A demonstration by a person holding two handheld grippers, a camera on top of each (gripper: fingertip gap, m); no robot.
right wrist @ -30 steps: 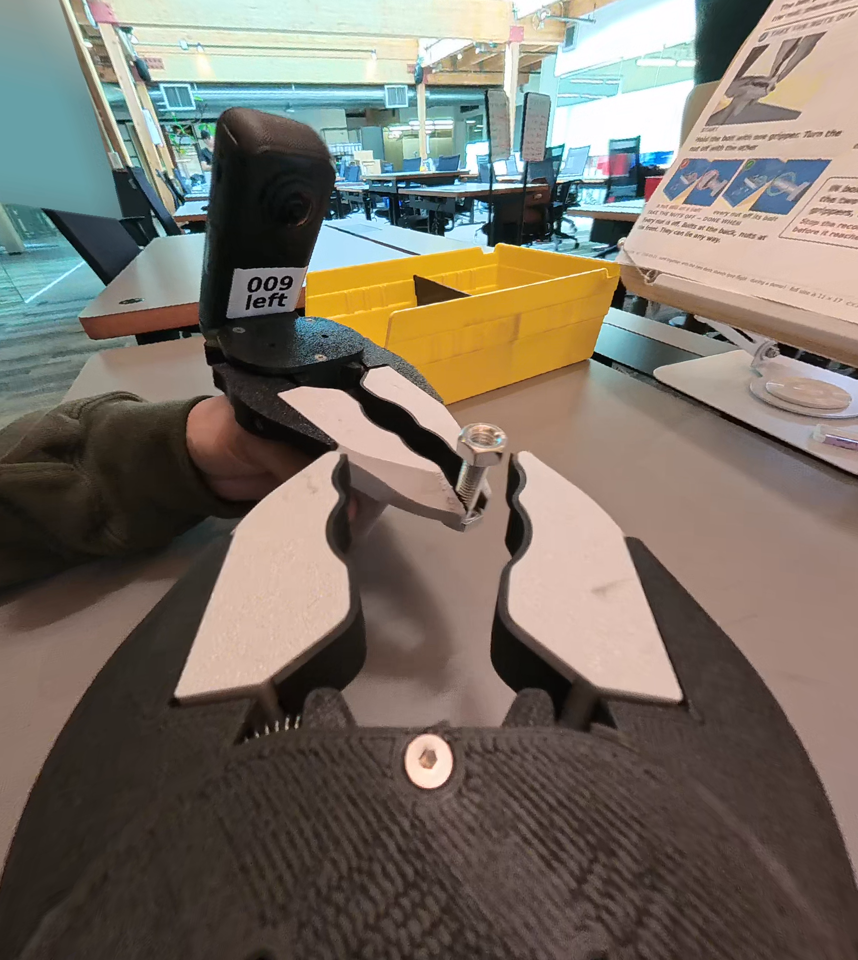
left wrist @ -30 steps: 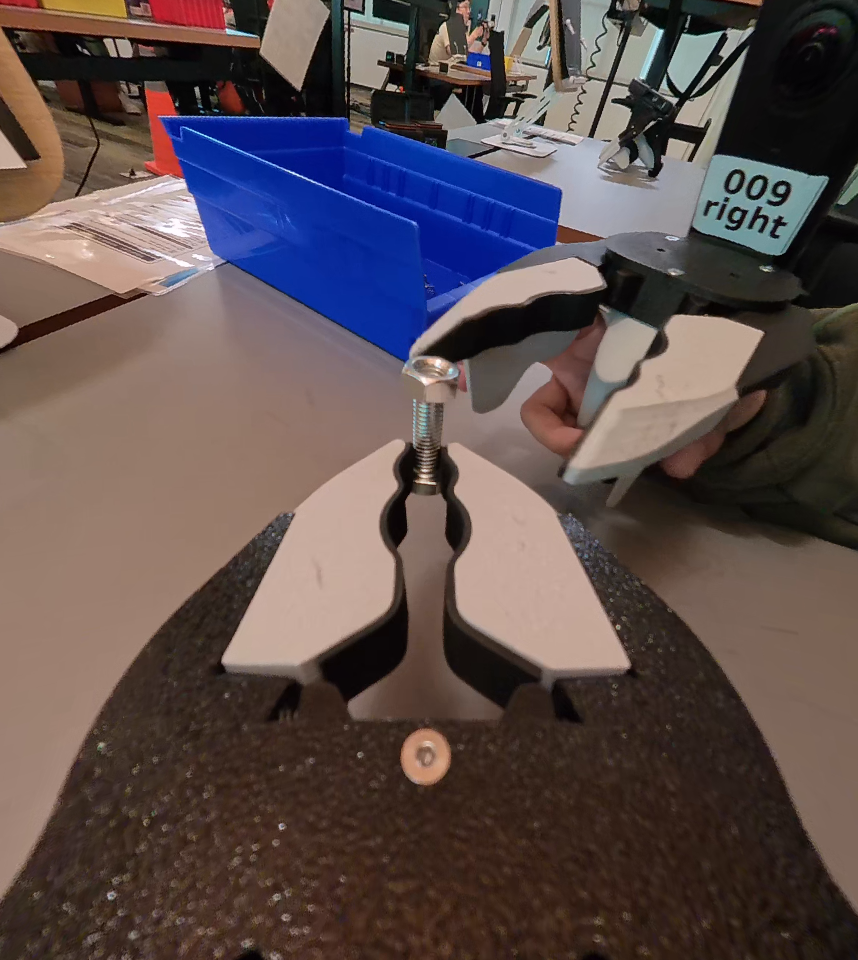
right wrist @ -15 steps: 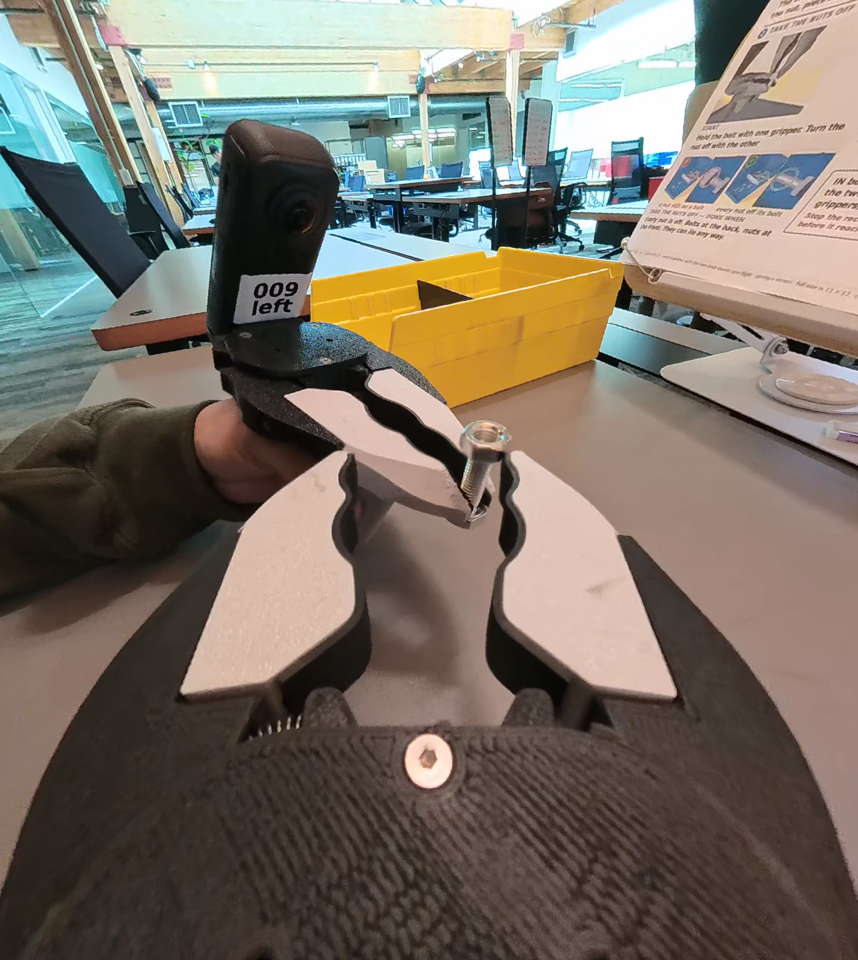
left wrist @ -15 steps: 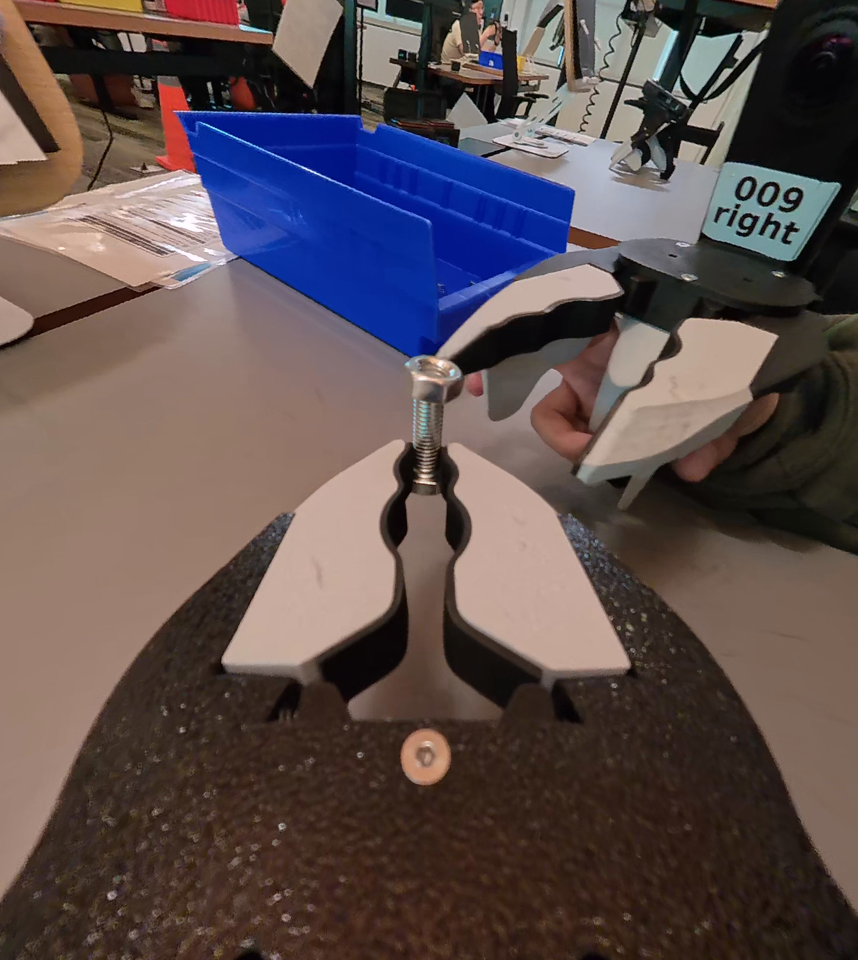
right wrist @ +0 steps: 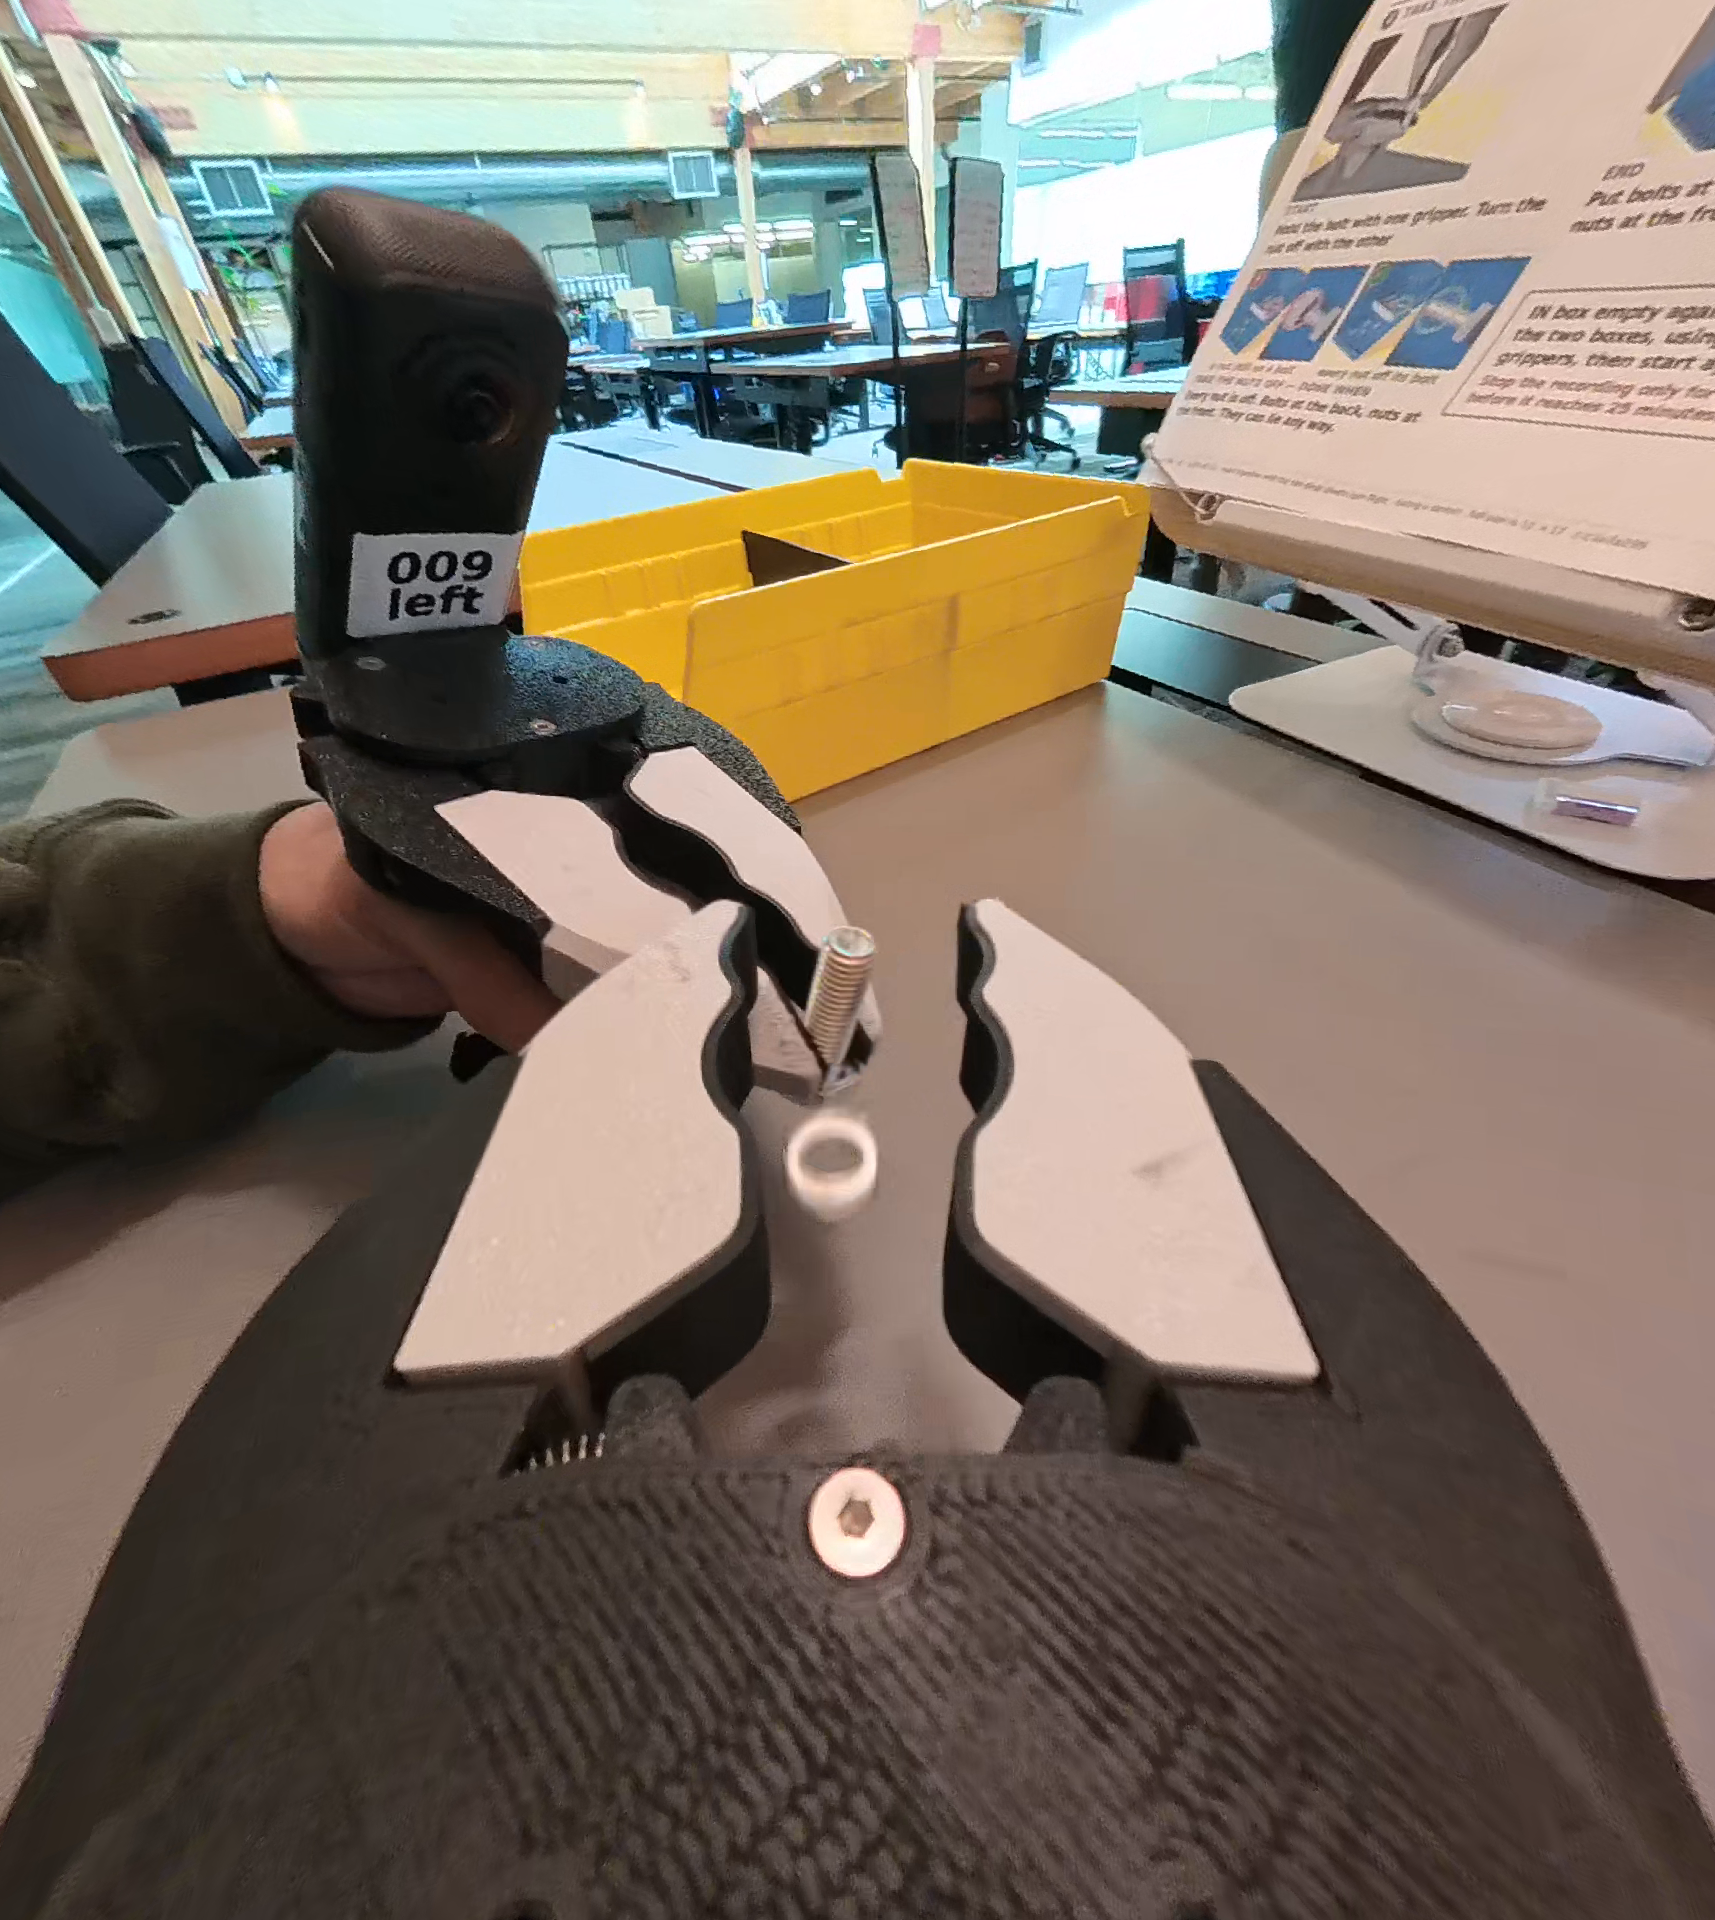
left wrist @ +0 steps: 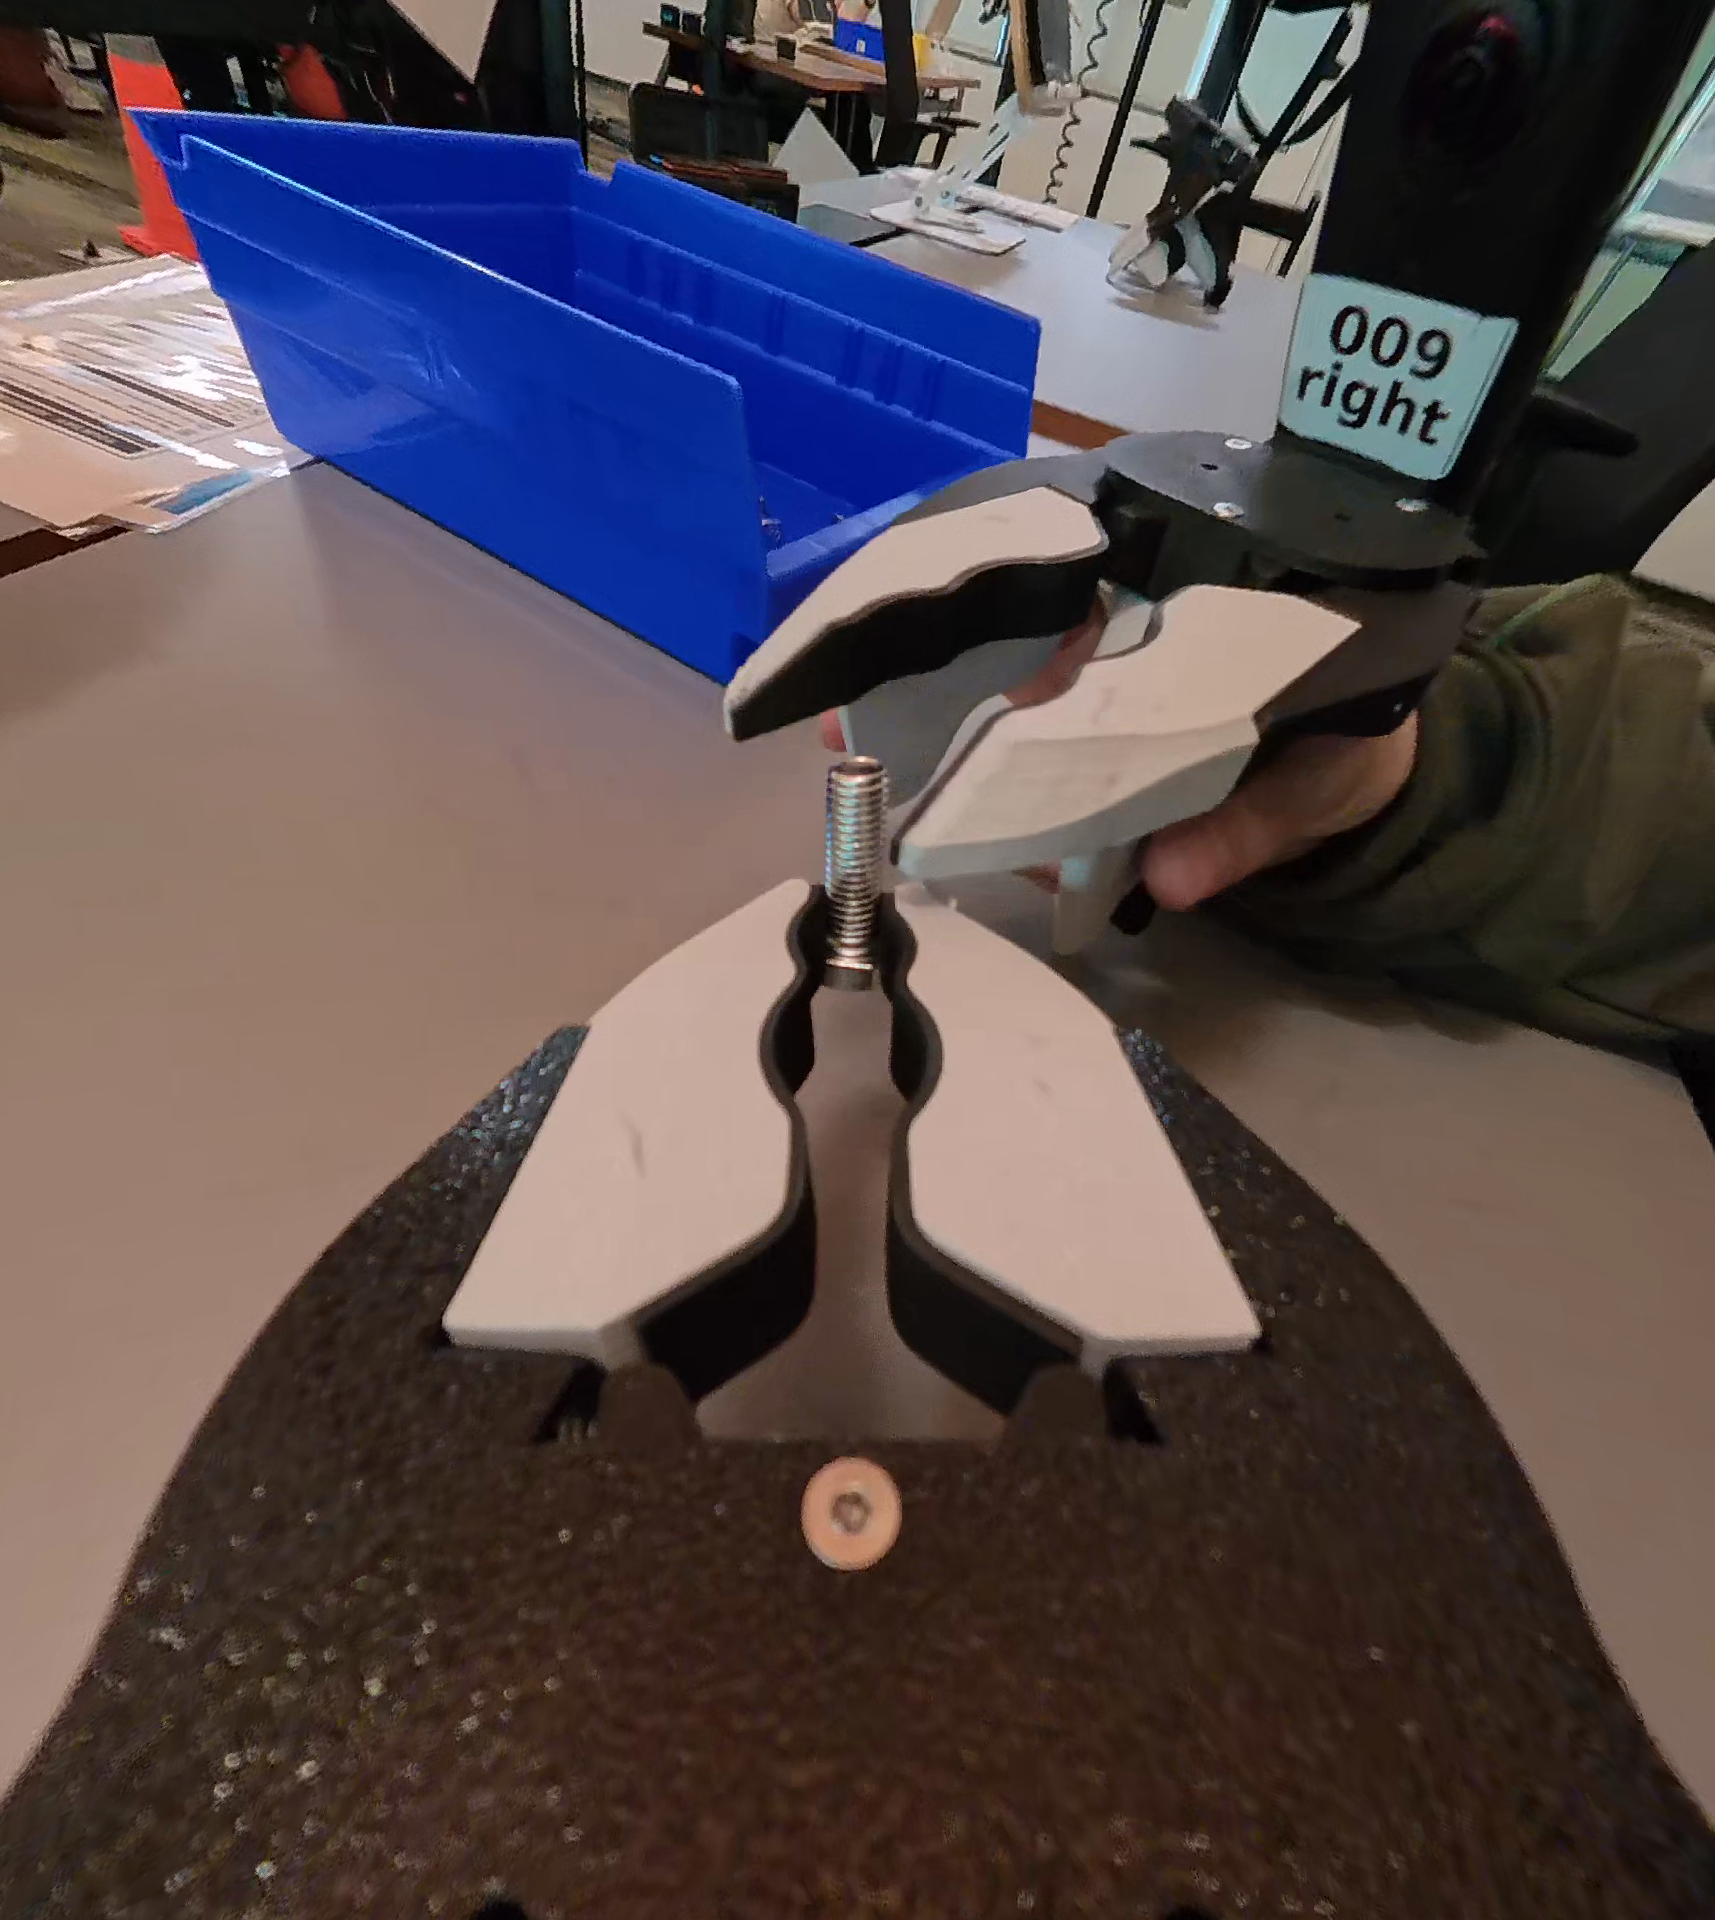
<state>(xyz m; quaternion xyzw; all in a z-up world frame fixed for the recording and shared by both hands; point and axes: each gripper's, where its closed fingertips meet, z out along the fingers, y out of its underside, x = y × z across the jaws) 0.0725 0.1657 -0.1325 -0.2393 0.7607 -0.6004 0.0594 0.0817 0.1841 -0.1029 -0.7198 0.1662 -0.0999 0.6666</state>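
My left gripper is shut on a silver threaded bolt and holds it upright above the grey table. The bolt's top end is bare. My right gripper is open, with its fingers on either side of the bolt. A silver nut shows as a blurred ring between my right fingers, loose and ungripped. In the left wrist view the right gripper sits at the bolt's top, held by a hand in a green sleeve. The left gripper also shows in the right wrist view.
A blue bin stands behind the bolt, with papers to its left. A yellow bin with a divider stands behind the left gripper. A printed sheet rests on a white stand at the right.
The nut that sat on the bolt's top has come off and now shows blurred, lower down between my right fingers. The right gripper has closed in around the bolt's top end.
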